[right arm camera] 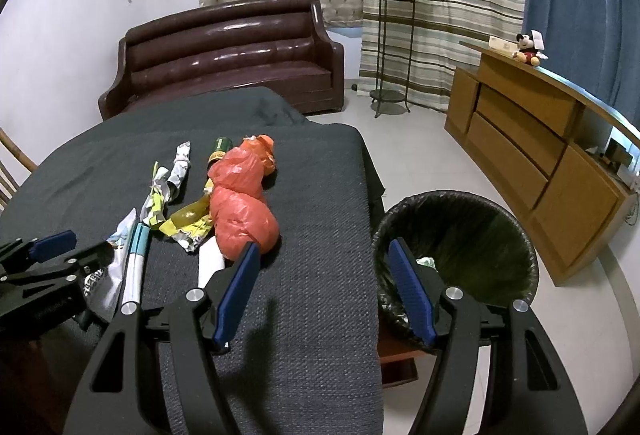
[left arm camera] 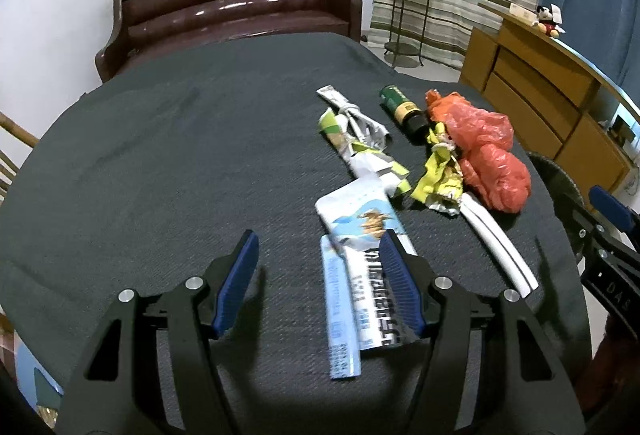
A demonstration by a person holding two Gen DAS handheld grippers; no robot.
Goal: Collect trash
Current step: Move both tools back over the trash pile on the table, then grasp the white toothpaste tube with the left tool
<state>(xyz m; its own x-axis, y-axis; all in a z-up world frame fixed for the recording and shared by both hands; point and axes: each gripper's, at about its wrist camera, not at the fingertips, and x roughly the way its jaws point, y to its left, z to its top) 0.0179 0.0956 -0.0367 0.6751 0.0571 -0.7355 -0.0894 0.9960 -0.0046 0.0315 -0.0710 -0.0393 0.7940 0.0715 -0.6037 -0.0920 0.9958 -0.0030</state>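
Bench point(right arm camera: 320, 315) under a dark grey cloth, trash scattered along its right half. Bin point(right arm camera: 516, 235) with black liner sits on the floor just off the bench's right edge, a bit of crumpled paper inside. Left claw point(left arm camera: 318, 281) hangs over the bench, fingers apart, nothing gripped; its right finger overlaps the white-blue packet point(left arm camera: 360, 235) in view, contact unclear. Right claw point(right arm camera: 326, 289) fingers apart, empty, straddling the bench edge: left finger over the cloth, right finger over the bin. Orange plastic bag point(right arm camera: 244, 211) lies just ahead of the right claw. White tube point(left arm camera: 500, 243) beside it. Yellow wrapper point(left arm camera: 436, 171) touching the bag. Crumpled green-white wrapper point(left arm camera: 360, 139) left of that. Green bottle point(left arm camera: 402, 109) on its side, farthest back.
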